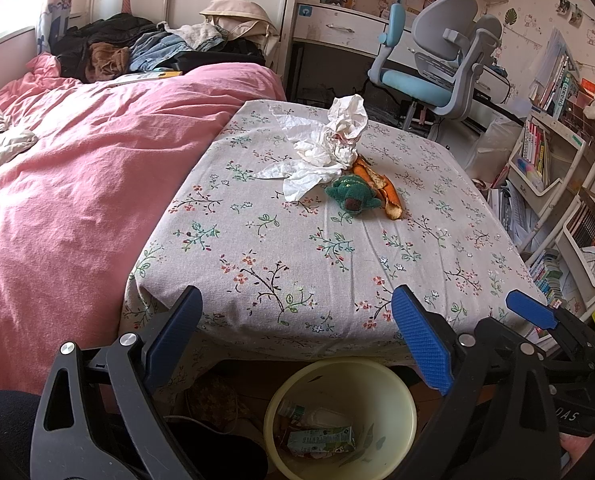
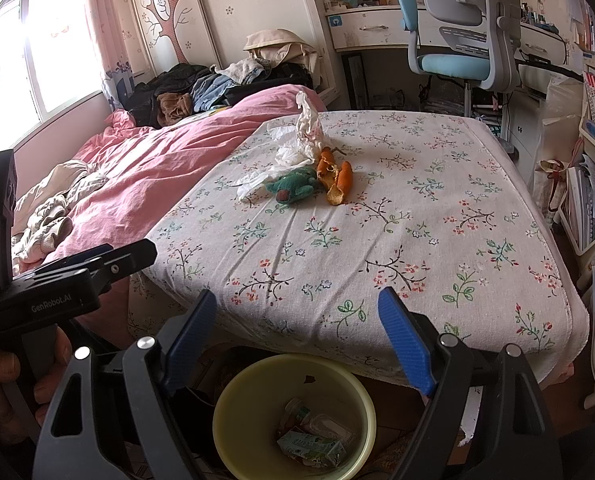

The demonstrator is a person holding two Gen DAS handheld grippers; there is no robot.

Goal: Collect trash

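Both the left gripper (image 1: 297, 340) and the right gripper (image 2: 297, 340) are wide open and empty. Below them, the bin (image 2: 233, 400) already holds a carton (image 2: 311, 446). On the table (image 1: 297, 264) further away, crumpled tissue (image 1: 329, 148) and orange peel (image 1: 385, 190) are not yet collected.

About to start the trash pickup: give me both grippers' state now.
Left gripper: open, holding nothing, above the table's near edge.
Right gripper: open, holding nothing, also at the near edge.
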